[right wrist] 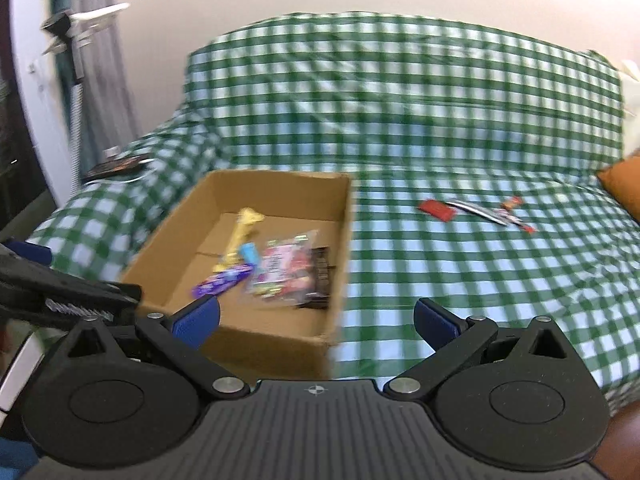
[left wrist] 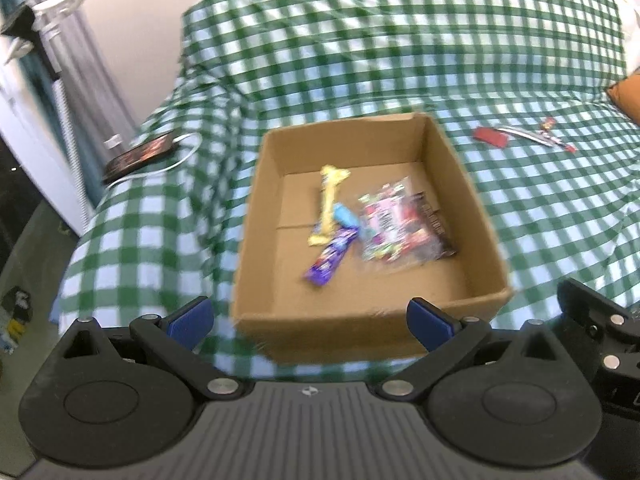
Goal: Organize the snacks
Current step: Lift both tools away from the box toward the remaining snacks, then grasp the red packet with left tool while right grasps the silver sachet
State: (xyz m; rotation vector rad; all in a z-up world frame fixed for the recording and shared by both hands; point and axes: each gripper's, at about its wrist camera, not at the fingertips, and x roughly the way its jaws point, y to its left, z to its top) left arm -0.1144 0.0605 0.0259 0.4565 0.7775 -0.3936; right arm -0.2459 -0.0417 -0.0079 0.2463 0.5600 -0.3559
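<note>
My living room at home, sofa (right wrist: 400,128) under a green checked cover (left wrist: 400,40), orange cushion (right wrist: 620,188) at one end, grey curtain (left wrist: 92,60) by the wall, phone (left wrist: 140,156) charging on the armrest

Soft, even daylight fills both views, with no hard shadows or glare. Motion blur smears the checked cloth (right wrist: 440,120) and the cardboard box (left wrist: 452,184), worst in the right wrist view. Fisheye distortion bends the edges; only the near black gripper bodies look sharp.
</note>
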